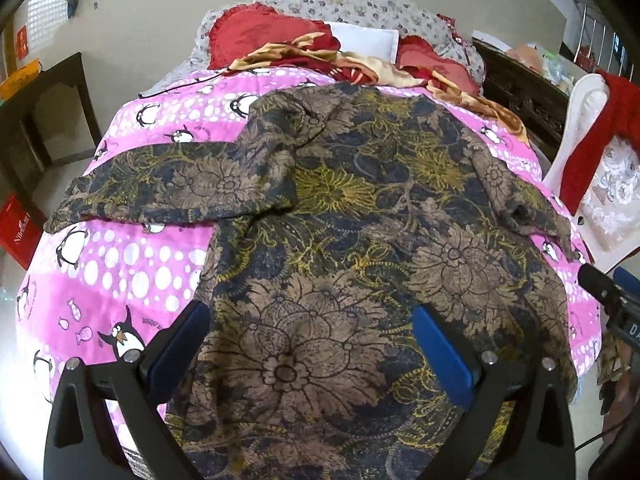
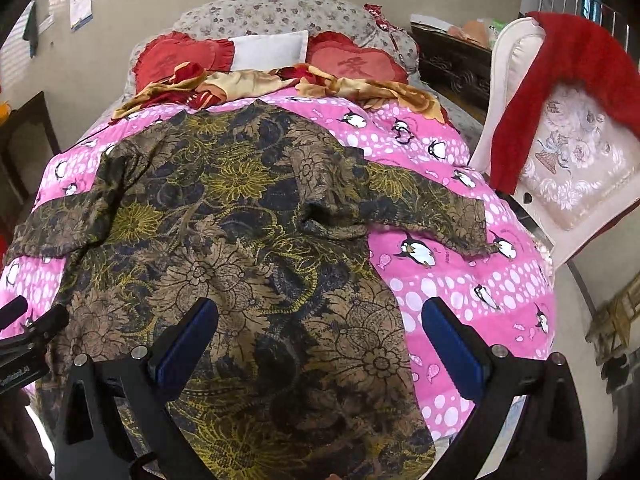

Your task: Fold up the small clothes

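One floral top [image 1: 340, 208] lies spread flat on the penguin quilt [image 1: 120, 264] of the bed, straight ahead of both grippers, hem end nearest them, prob. laid out like this so it's ready to fold. Two sleeves: left sleeve [image 1: 160, 188] stretched out sideways, right sleeve [image 2: 420, 208] too, w/ a bunched fold at its shoulder. Left gripper [image 1: 312, 344] wide open, nothing held, over the hem's left part. Right gripper [image 2: 320, 340] likewise wide open & empty, straddling the hem's right edge. Two red heart cushions [image 2: 352, 64] far beyond.

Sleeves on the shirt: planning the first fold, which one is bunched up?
The right sleeve; it is crumpled against the body, while the left sleeve lies stretched out flat.
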`<state>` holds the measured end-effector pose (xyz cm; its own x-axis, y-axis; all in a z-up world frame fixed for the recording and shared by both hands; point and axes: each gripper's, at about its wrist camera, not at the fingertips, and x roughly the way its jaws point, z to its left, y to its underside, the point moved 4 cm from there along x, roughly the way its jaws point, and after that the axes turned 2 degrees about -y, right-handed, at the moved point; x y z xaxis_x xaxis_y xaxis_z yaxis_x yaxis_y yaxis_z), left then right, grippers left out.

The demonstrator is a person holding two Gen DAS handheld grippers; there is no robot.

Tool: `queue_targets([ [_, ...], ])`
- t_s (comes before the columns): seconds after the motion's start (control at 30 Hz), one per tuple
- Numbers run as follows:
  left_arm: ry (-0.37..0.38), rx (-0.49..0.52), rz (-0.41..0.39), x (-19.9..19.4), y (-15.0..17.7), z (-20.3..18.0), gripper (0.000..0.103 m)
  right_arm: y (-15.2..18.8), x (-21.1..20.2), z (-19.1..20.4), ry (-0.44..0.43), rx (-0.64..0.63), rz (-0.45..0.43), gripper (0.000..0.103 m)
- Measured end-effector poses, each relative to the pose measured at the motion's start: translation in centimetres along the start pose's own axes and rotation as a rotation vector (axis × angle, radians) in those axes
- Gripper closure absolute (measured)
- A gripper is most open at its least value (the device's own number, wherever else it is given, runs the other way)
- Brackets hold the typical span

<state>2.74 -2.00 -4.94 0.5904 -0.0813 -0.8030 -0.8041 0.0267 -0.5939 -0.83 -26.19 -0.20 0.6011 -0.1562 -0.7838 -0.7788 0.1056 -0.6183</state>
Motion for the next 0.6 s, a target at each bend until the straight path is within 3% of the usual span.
queue_targets([
  [0.6, -0.016, 0.01, -0.001, 0.03, 0.17, -0.31, 0.0, 0.12, -0.04, 0.82, 0.0, -0.02, 0.015, 0.0],
])
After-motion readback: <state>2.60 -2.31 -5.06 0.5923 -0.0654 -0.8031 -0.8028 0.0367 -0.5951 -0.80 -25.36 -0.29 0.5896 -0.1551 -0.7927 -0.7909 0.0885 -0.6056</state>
